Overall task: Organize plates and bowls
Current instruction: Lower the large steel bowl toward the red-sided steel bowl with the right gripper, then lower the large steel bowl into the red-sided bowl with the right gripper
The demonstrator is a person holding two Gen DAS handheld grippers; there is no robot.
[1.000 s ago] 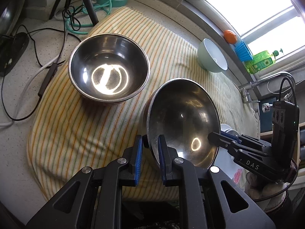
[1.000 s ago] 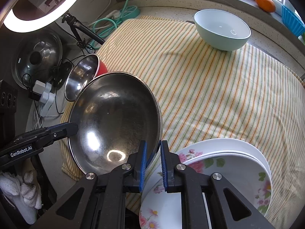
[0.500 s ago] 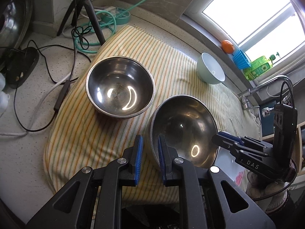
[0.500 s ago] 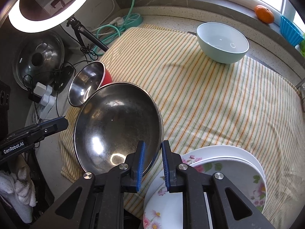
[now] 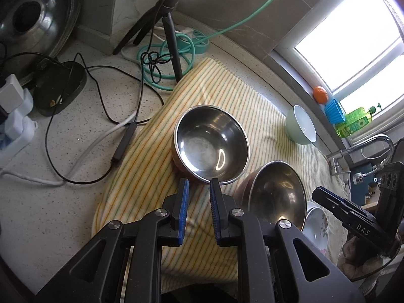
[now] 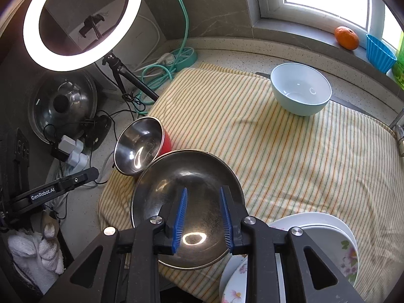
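Observation:
A large steel bowl (image 6: 186,202) rests on the striped cloth (image 6: 277,156); it also shows in the left wrist view (image 5: 277,197). A smaller steel bowl with a red outside (image 6: 141,146) sits just left of it, also in the left wrist view (image 5: 212,139). My right gripper (image 6: 203,217) is open above the large bowl. My left gripper (image 5: 198,209) is open and empty, just in front of the smaller bowl. A pale green bowl (image 6: 300,91) stands at the far side. Floral plates (image 6: 323,242) are stacked at the near right.
A ring light on a tripod (image 6: 80,20), cables and a teal power strip (image 6: 184,55) crowd the back left counter. A pot lid (image 6: 63,106) leans at left. An orange (image 6: 346,38) and a blue cup (image 6: 380,53) sit on the windowsill. A faucet (image 5: 366,146) is at right.
Both grippers let go of the large steel bowl and opened. It now rests on the cloth. Both grippers drew back and up, the left one swinging toward the smaller bowl.

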